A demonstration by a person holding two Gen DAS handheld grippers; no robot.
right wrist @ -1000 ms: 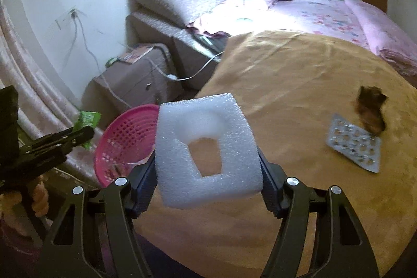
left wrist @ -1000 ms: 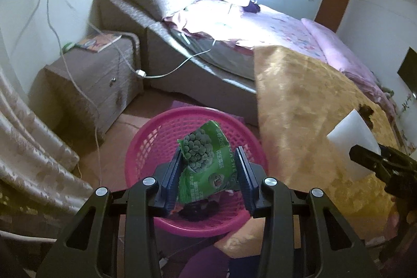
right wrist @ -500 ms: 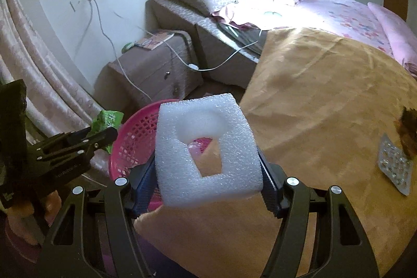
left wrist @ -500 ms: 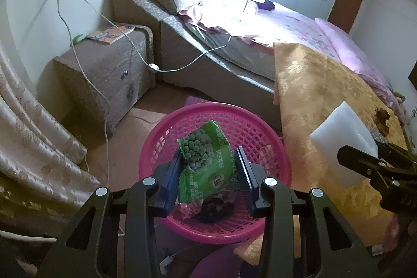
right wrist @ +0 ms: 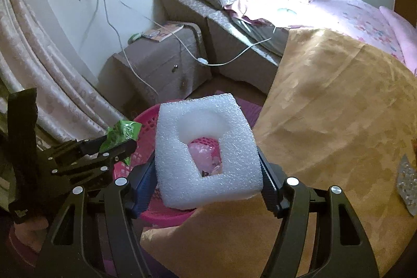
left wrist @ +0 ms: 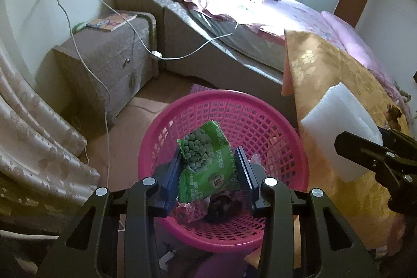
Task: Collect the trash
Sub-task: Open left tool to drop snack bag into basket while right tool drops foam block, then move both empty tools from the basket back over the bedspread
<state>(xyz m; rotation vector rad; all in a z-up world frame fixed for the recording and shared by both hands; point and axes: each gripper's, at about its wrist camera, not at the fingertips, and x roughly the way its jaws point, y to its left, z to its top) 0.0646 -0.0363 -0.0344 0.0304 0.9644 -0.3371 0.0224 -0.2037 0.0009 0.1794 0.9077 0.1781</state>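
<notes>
Holding a green packet [left wrist: 206, 163] pinched over the basket [left wrist: 276, 121] at six o'clock, the left gripper [left wrist: 209, 171] looks ready to drop it; at three o'clock the right gripper [right wrist: 208, 173] clamps the foam [right wrist: 206, 155], likely next.

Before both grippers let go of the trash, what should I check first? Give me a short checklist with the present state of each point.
1. Left gripper holds green snack packet: ok.
2. Packet is above round pink plastic basket: ok.
3. Right gripper holds white foam block with cut-out: ok.
4. Foam block fully above basket: cannot tell; basket shows through its hole, but its right side overlaps the golden bedspread.
5. Room in basket: ok, only a little trash at the bottom.
</notes>
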